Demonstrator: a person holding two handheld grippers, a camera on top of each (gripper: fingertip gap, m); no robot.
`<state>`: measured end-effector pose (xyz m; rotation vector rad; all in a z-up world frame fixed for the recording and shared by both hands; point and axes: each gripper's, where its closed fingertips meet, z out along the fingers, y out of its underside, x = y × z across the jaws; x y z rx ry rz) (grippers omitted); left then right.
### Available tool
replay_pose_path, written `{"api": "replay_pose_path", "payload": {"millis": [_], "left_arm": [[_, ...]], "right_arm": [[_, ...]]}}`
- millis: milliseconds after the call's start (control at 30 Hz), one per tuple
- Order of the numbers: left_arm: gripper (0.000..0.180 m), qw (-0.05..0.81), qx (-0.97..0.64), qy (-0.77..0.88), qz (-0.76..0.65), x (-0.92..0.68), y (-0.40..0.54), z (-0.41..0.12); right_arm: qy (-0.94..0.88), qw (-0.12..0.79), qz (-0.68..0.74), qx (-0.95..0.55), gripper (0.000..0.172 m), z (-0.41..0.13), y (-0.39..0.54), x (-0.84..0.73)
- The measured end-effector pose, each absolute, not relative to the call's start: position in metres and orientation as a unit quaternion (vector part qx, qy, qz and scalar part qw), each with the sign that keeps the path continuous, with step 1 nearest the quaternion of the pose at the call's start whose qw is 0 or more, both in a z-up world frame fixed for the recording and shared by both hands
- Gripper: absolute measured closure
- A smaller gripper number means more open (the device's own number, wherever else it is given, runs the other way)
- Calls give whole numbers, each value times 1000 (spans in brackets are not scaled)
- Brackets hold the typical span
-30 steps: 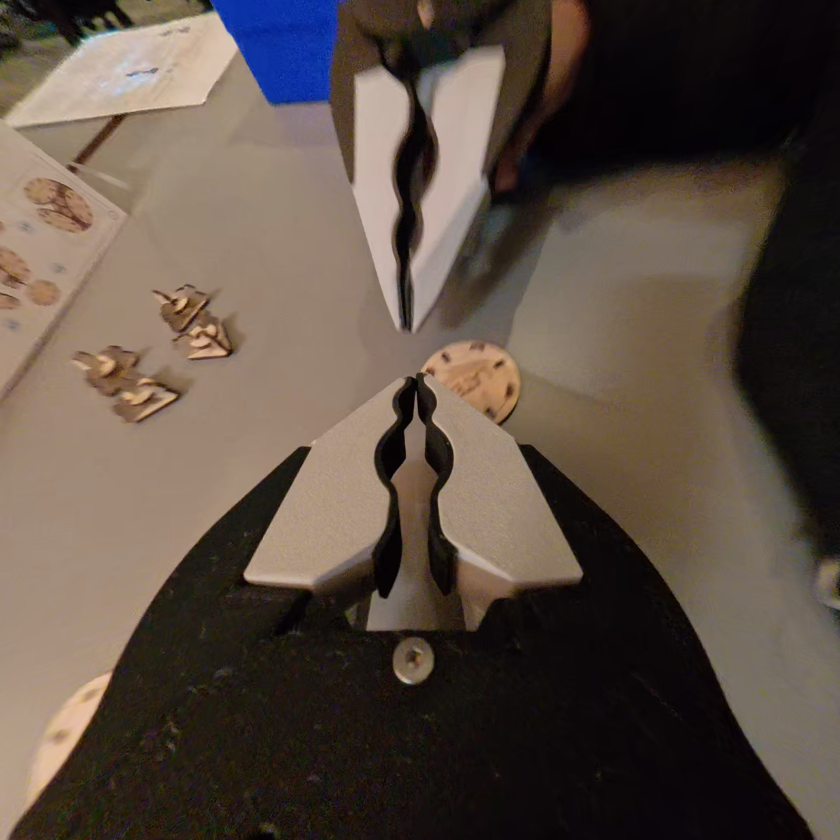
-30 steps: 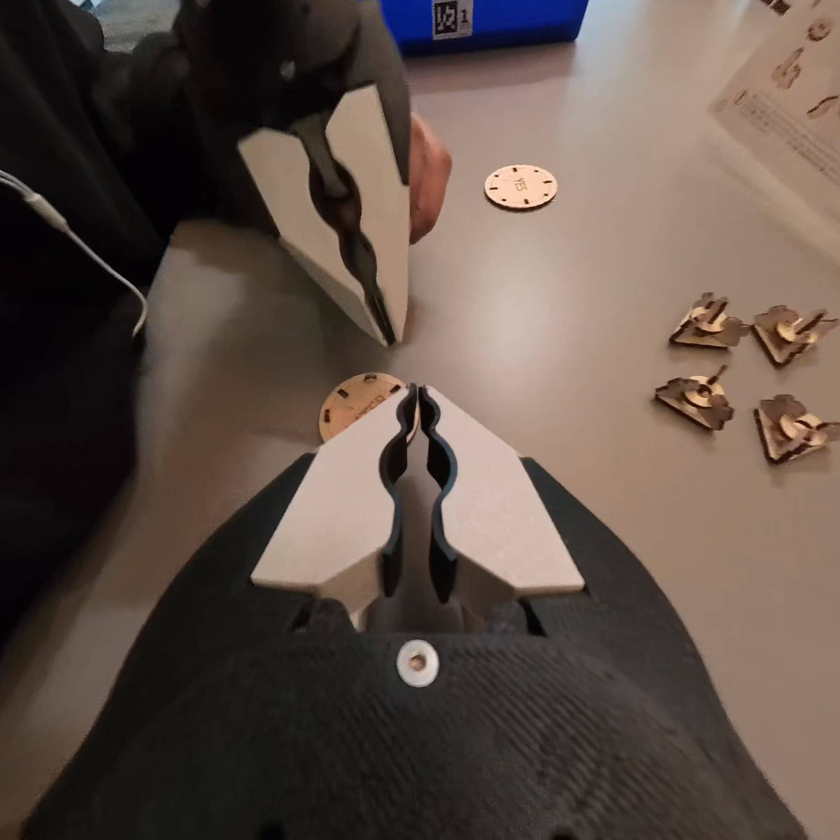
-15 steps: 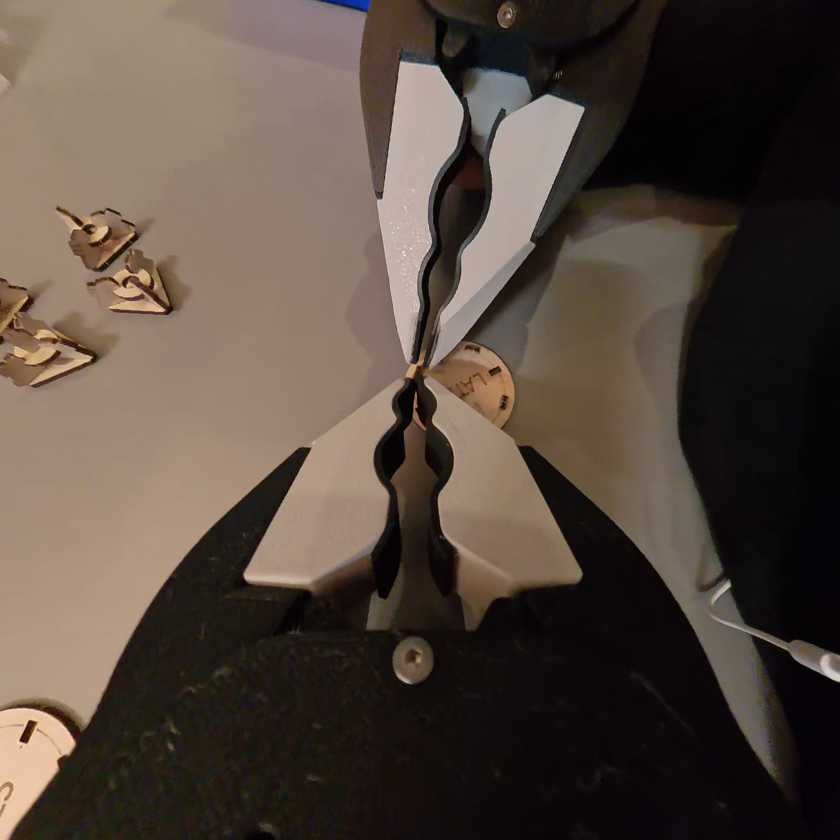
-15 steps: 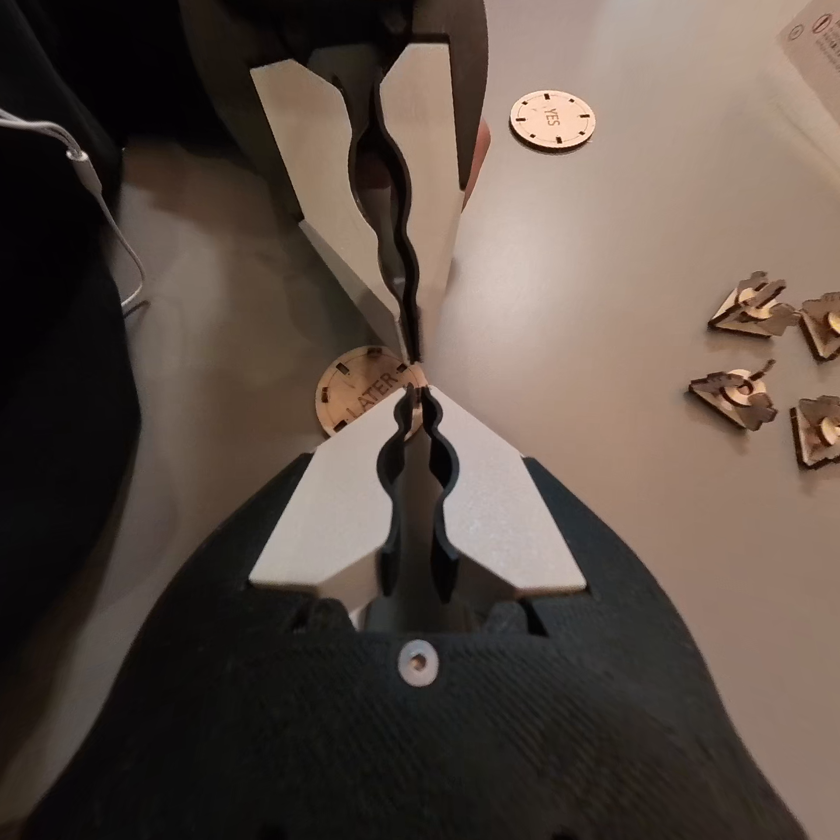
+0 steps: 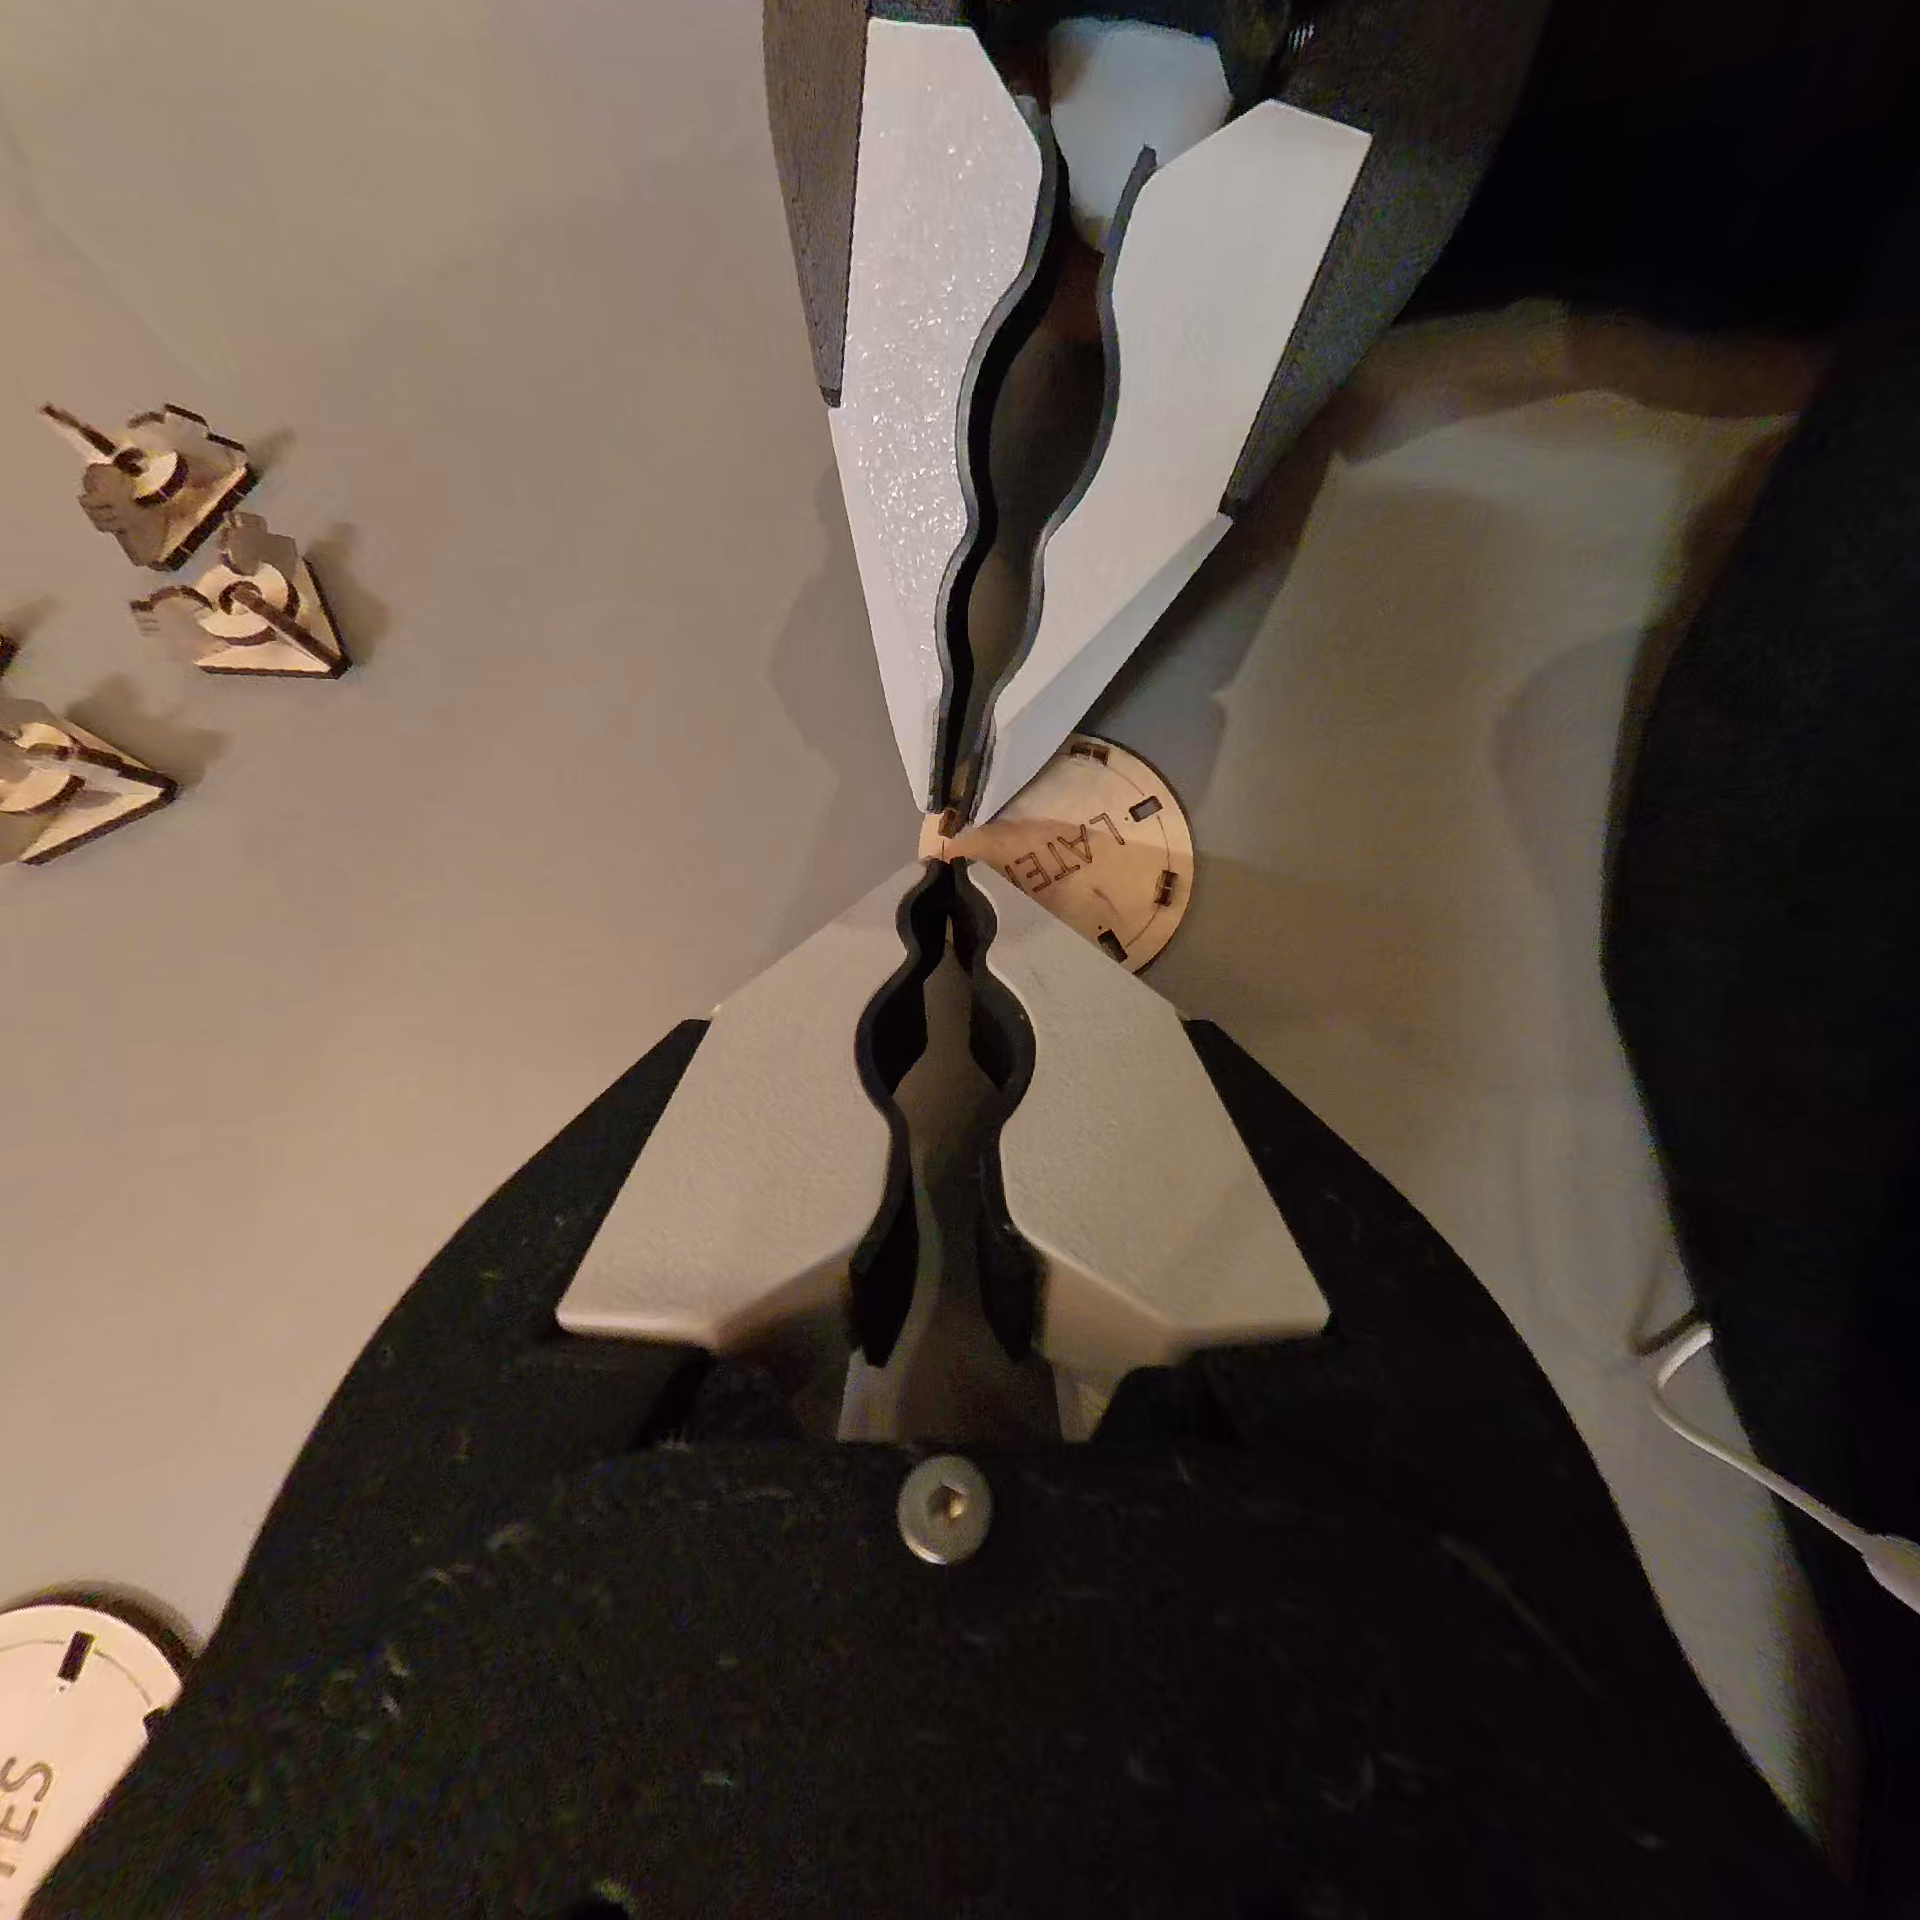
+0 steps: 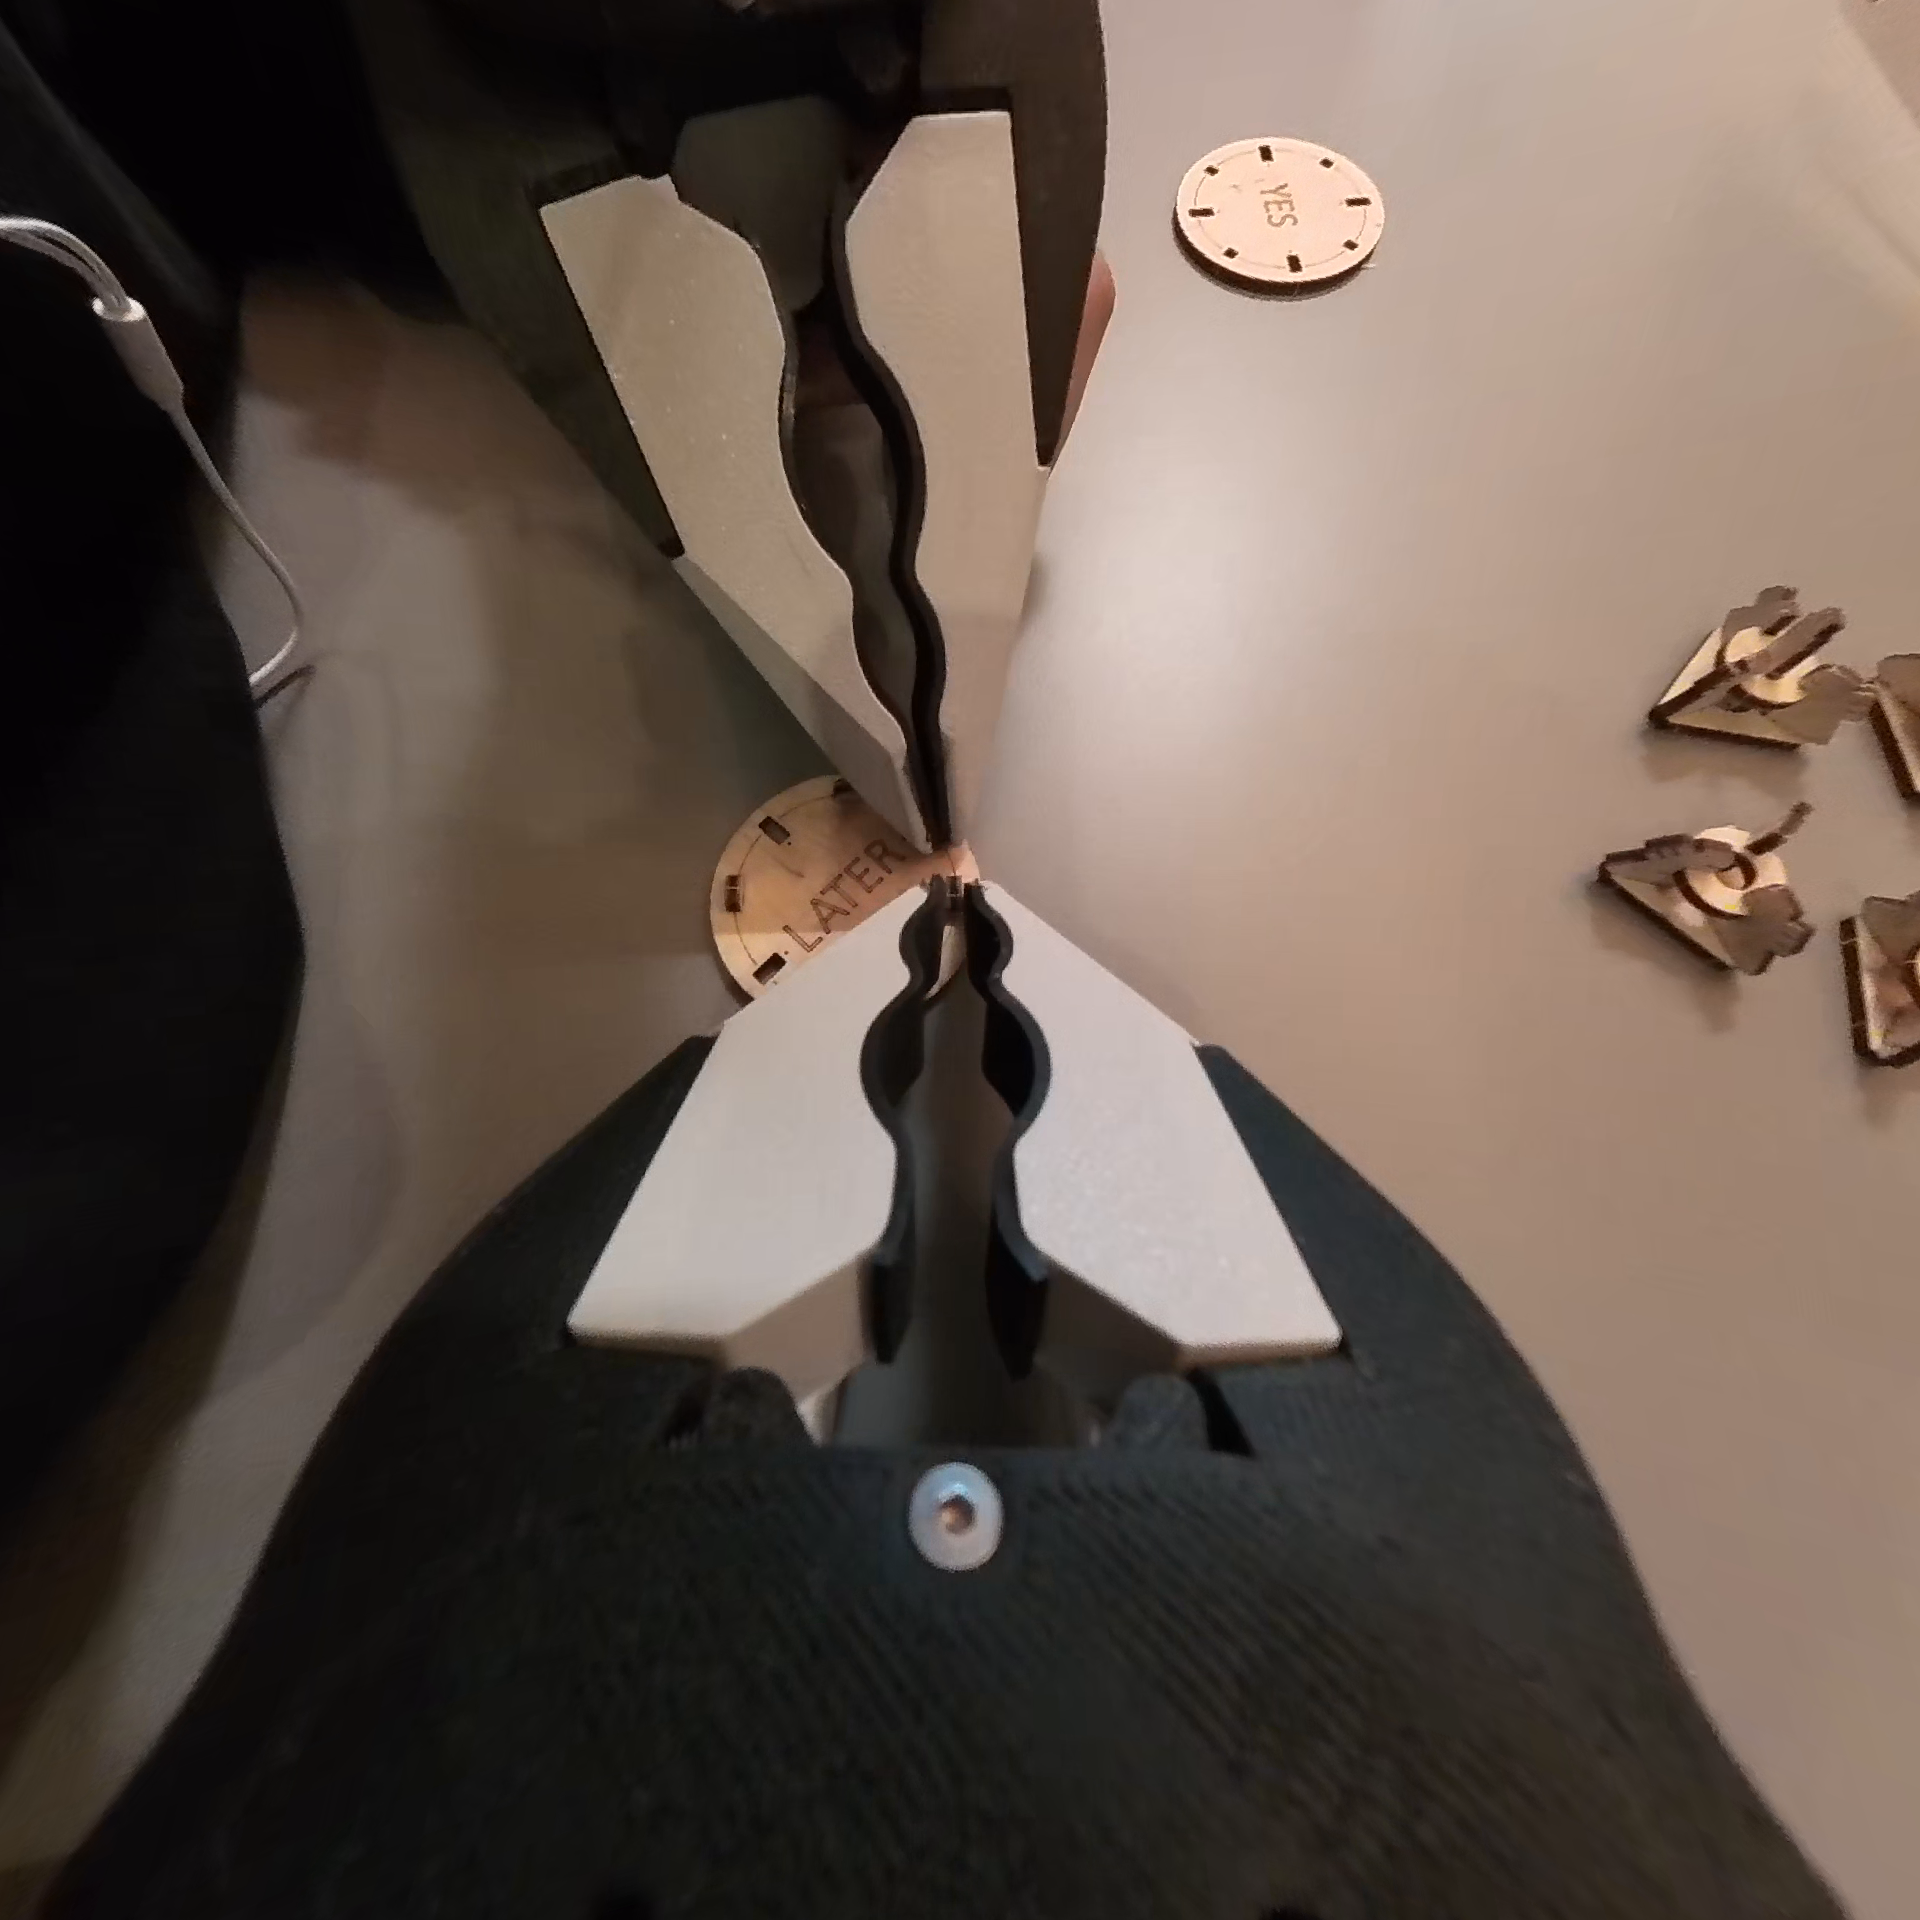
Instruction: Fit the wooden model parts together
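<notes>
A round wooden disc with slots (image 5: 1101,862) lies flat on the grey table (image 5: 520,312); it also shows in the right wrist view (image 6: 800,894). My left gripper (image 5: 951,883) is shut, its tips at the disc's near rim. My right gripper (image 5: 951,816) faces it tip to tip, pointing down at the same rim. In its own view my right gripper (image 6: 953,891) is shut with only a sliver between the tips, which sit on the rim at one slot. The left gripper (image 6: 935,831) meets it from above. Neither lifts the disc.
A second wooden disc (image 6: 1280,213) lies farther off; it also shows at the corner of the left wrist view (image 5: 62,1704). Several small triangular wooden assemblies (image 6: 1704,883) sit to the side. A person's dark clothing (image 5: 1766,727) and a white cable (image 6: 208,436) border the disc. My left and right fingertips are right by each other.
The two grippers have come together from apart until their tips meet over the disc's rim. In the last half second they have closed in only slightly. The disc has not moved.
</notes>
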<state>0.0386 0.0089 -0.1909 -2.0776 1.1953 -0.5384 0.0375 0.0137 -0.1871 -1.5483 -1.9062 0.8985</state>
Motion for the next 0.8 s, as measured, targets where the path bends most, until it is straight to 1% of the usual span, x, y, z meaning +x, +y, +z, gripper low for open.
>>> {"api": "replay_pose_path", "payload": {"millis": [300, 567, 667, 767, 800], "left_arm": [[180, 338, -796, 460, -200, 38, 9, -191], [179, 346, -792, 468, -184, 38, 9, -192], [179, 347, -792, 469, -181, 38, 8, -192], [179, 347, -792, 469, -181, 37, 8, -192], [179, 346, -792, 468, -182, 38, 9, -192]], "right_arm": [[-700, 257, 335, -577, 170, -187, 14, 37], [-683, 232, 357, -594, 171, -186, 14, 37], [-643, 239, 432, -585, 171, -163, 8, 30], [-662, 241, 378, -601, 171, -179, 18, 37], [-661, 243, 379, -601, 171, -178, 19, 37]]}}
